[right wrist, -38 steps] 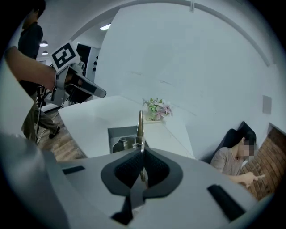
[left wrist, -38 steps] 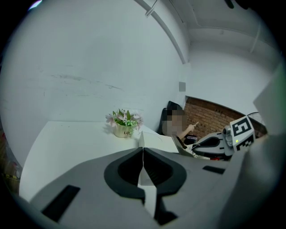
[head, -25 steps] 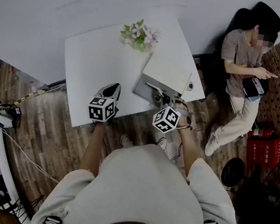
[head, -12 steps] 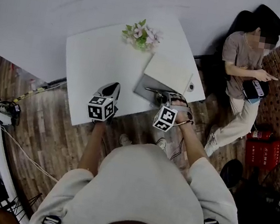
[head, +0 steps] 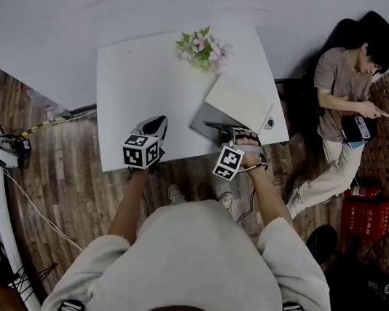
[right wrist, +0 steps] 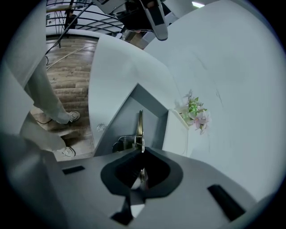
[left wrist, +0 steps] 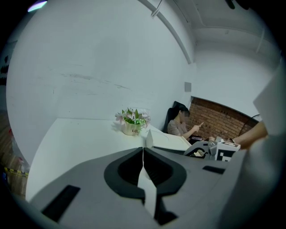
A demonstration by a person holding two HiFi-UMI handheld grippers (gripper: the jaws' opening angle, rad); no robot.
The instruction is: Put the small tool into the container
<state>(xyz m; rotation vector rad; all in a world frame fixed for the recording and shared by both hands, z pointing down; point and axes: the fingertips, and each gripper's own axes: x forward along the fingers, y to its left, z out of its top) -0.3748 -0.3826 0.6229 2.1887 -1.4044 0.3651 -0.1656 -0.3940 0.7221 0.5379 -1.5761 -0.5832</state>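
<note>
Right gripper (right wrist: 142, 151) clamping small tool (right wrist: 140, 121), grip clear only in its view

The square white table (head: 130, 96) was plain; the open box-shaped container (head: 207, 121) was grey, its lid (head: 242, 101) white. The small slender metal tool (right wrist: 140, 120) looked brassy. Pink-green flowers (head: 205, 48) stood far — black-and-white square markers patterned the left gripper (head: 159, 121) and right gripper (head: 229, 131).
</note>
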